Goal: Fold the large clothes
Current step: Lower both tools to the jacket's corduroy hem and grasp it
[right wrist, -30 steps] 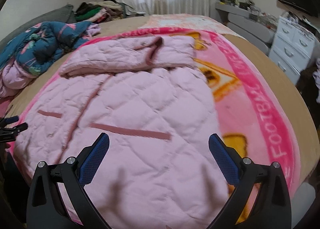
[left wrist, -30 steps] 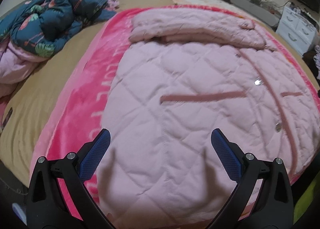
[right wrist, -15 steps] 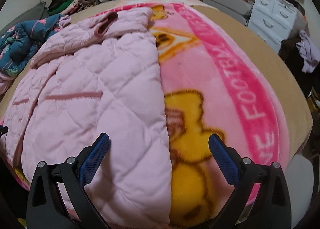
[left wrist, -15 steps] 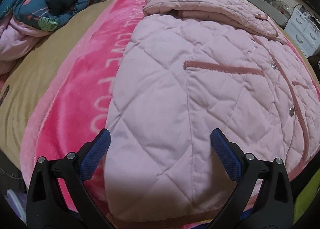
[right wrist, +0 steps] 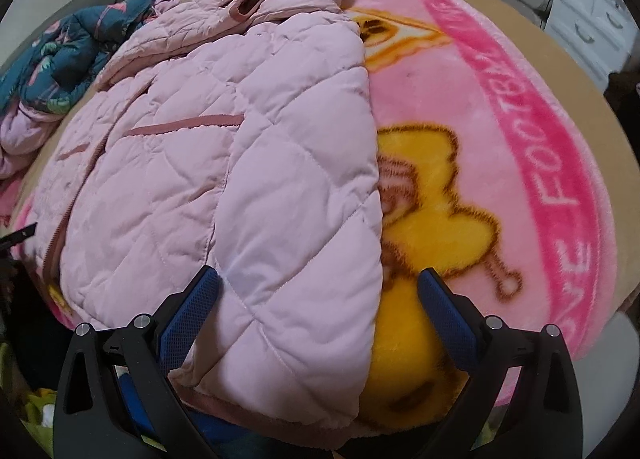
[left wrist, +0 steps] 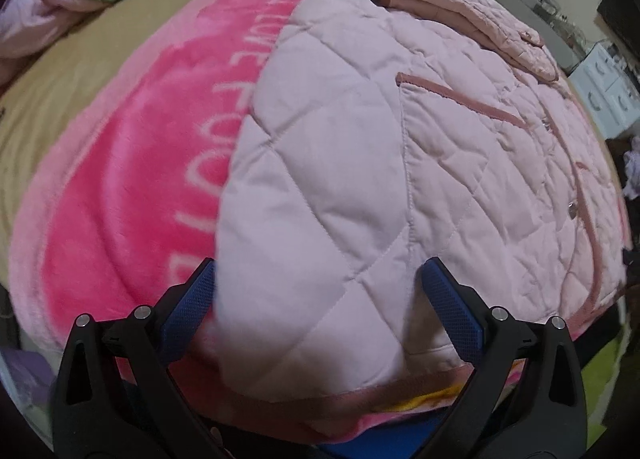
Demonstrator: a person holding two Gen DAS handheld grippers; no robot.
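While the quilted pink coat lay flat on the fleecy pink blanket covering the bed, the left gripper and right gripper hung spread wide over its near hem corners, grasping nothing, the hem's underside hidden.

Pale pink diamond-quilted padded jacket with dusty-rose trim, flat across frame centre, sleeve folded along its top
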